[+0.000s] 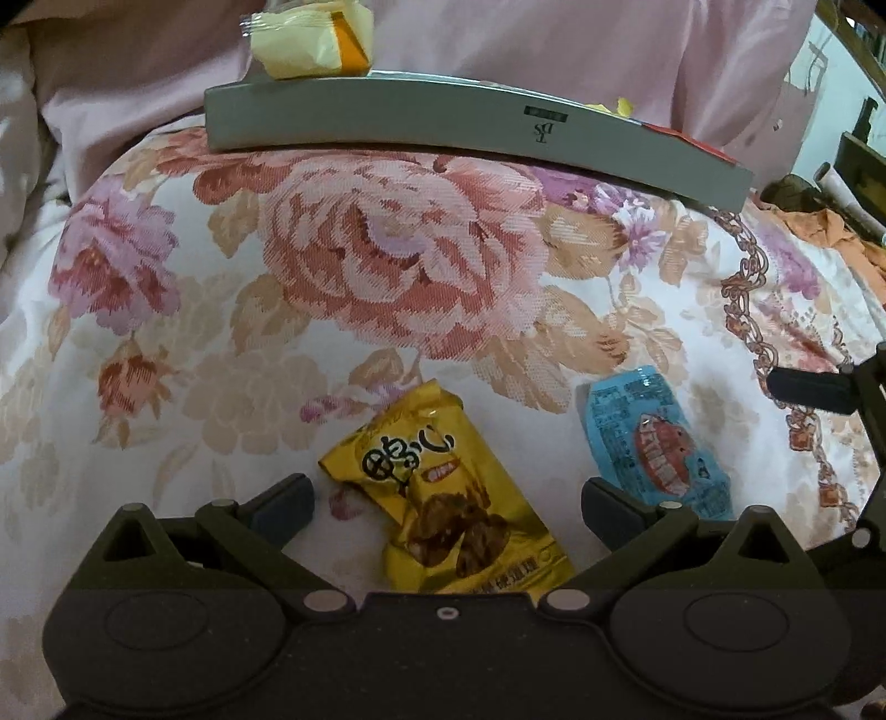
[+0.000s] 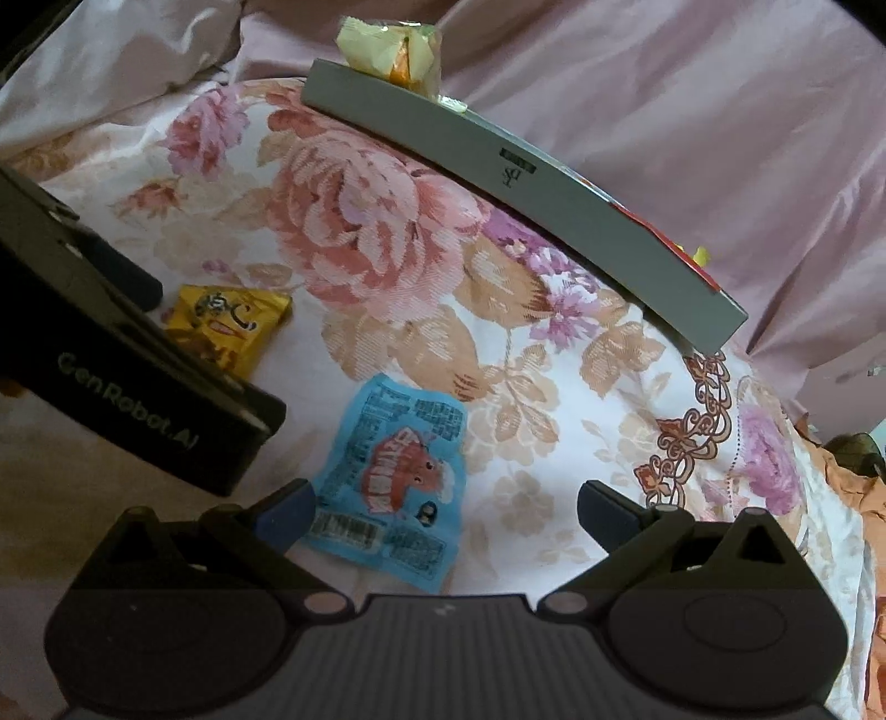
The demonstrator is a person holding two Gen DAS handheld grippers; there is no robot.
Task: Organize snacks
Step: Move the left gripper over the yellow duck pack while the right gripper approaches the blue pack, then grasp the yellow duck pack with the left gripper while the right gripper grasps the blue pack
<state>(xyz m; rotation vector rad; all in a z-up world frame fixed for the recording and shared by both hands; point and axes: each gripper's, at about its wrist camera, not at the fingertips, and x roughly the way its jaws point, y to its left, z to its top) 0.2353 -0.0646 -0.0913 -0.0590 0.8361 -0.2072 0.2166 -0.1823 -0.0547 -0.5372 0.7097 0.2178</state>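
With a pale yellow snack [image 1: 310,41] already placed in the grey box [image 1: 387,119] at twelve o'clock, the yellow packet [image 1: 448,493] and blue packet [image 2: 396,482] are left on the quilt [image 1: 387,266], framed by the wide, empty left gripper [image 1: 446,504] and right gripper [image 2: 443,507].

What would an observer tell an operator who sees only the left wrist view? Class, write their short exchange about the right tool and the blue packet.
Operator: Is the right tool open?
Observer: Yes, the right tool is open and grips nothing.
Operator: Where is the blue packet relative to it?
Observer: The blue packet lies flat on the floral cover just ahead of it, nearer its left finger.
Operator: What is at the packet's near end?
Observer: A printed barcode.
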